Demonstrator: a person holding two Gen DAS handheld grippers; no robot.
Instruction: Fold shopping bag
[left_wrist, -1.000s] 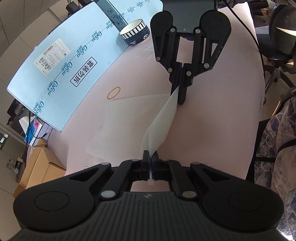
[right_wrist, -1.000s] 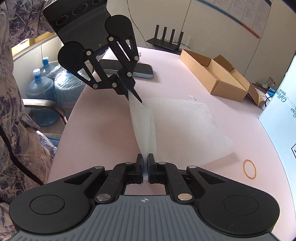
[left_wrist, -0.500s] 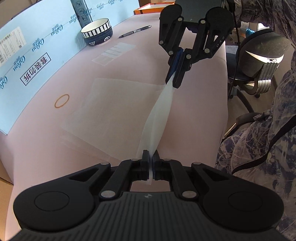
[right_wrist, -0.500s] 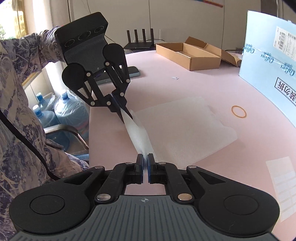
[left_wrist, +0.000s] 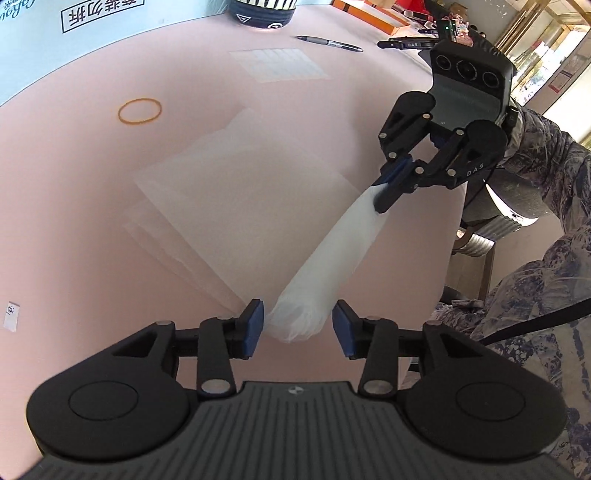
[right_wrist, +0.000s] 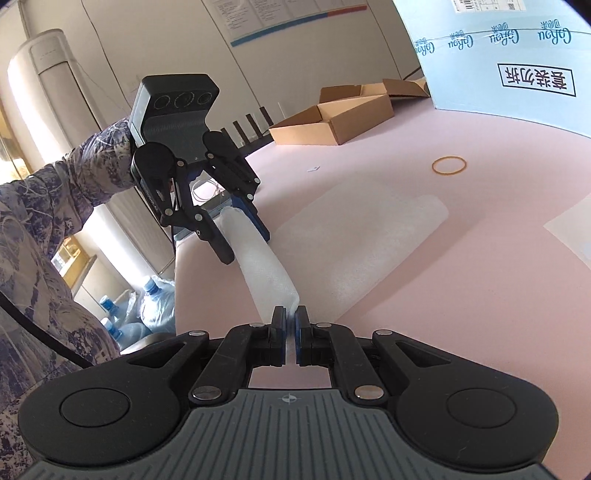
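Pink table (left_wrist: 92, 229) carries the white shopping bag (left_wrist: 236, 199), mostly flat w/ its near edge lifted into a roll; fold step underway; right claw (right_wrist: 291, 317) clamps one roll end; left claw (left_wrist: 297, 326) has just been opening, roll end between pads, untouched; next: lay roll down, press flat.

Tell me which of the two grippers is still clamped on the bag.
The right gripper: its pads are shut on the bag. The left gripper's jaws have just opened, standing apart on both sides of the bag's end.
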